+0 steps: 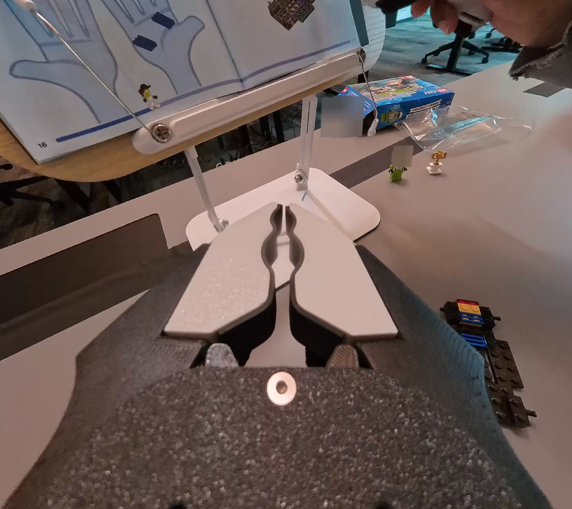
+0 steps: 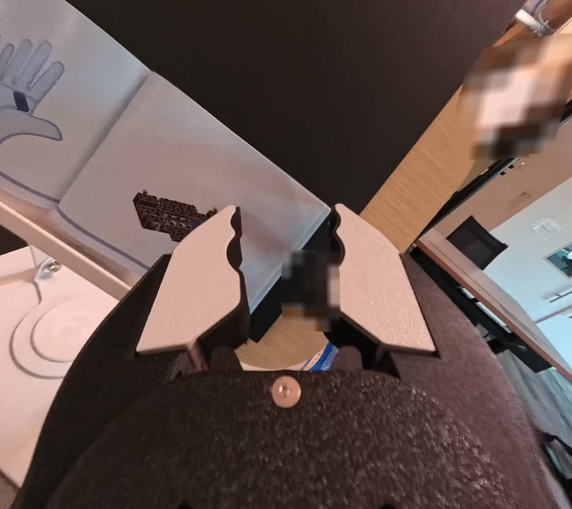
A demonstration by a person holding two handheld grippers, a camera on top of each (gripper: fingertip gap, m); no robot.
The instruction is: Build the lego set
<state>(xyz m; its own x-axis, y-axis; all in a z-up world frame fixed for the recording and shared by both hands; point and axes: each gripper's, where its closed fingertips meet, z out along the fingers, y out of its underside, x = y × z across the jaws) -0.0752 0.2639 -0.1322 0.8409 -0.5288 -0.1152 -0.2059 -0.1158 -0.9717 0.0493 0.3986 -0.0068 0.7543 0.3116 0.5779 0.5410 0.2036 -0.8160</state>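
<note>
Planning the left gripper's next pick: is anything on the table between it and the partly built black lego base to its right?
Nothing visible. The left gripper, shut and empty, points at the book stand's white foot; the black lego base lies to its right on bare table.

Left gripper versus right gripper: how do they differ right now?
The left gripper has its jaws shut, tips nearly touching; the right gripper has its jaws wide apart. The left one points low at the white stand base on the table; the right one is raised, aimed at the booklet's right page edge. Both are empty, with the same pale wavy-edged fingers.
</note>
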